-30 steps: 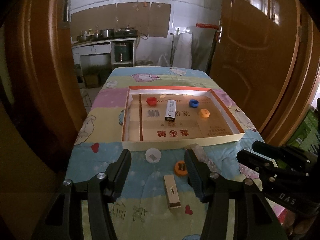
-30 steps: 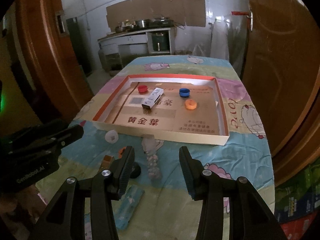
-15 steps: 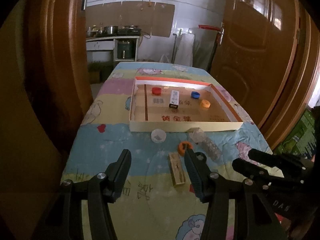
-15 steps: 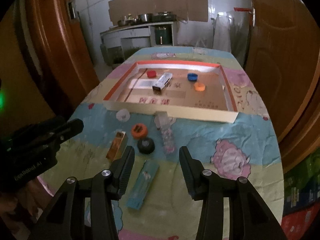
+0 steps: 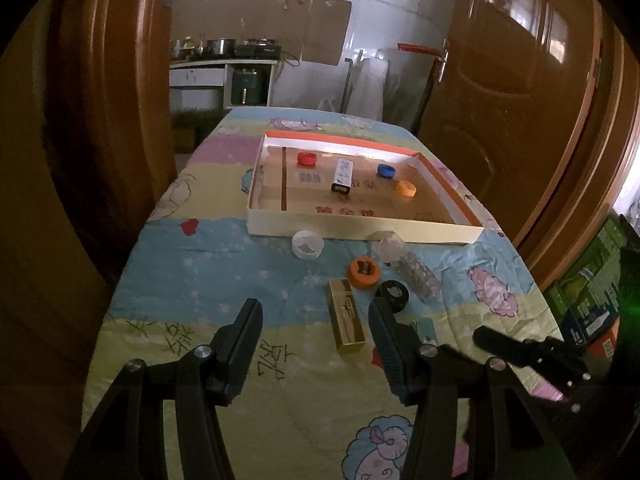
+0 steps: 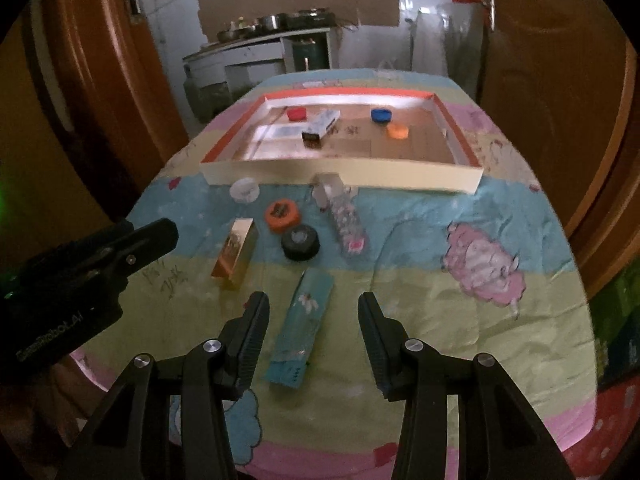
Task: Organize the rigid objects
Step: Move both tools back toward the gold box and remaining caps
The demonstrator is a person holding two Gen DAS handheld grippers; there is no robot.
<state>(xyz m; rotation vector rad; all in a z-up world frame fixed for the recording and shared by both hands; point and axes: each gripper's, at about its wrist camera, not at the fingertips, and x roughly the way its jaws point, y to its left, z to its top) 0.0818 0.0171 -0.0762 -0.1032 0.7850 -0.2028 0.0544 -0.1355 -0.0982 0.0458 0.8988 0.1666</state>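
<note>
We found the loose things lying on the table (image 6: 420,280), all on the near side of the shallow cardboard tray (image 5: 360,232). Just in front of the tray's near wall sat a white cap (image 5: 307,244) and a clear plastic tube (image 6: 344,216) with speckled contents, its top end against the wall. A little nearer than those lay an orange cap (image 6: 282,215) and a black cap (image 6: 300,241), almost touching. Beside them, toward the tray's left end, rested a gold box (image 6: 235,253), and nearest of all a long teal box (image 6: 303,323) with a flower print.

Inside the tray we saw a red cap (image 5: 307,158), a white box with a dark end (image 5: 342,176), a blue cap (image 5: 386,171) and an orange cap (image 5: 405,189), all apart from one another.

Our left claw (image 5: 315,322) hung released over the cloth with nothing in it, the gold box partly between its tips. Our right claw (image 6: 314,318) also stood parted and gripped nothing, the teal box lying below between its fingers.

The table wore a cartoon-print cloth in blue, yellow and pink bands. Brown wooden doors (image 5: 520,100) flanked it, and beyond the tray's far end stood a white counter with pots (image 6: 276,24) in a tiled room.
</note>
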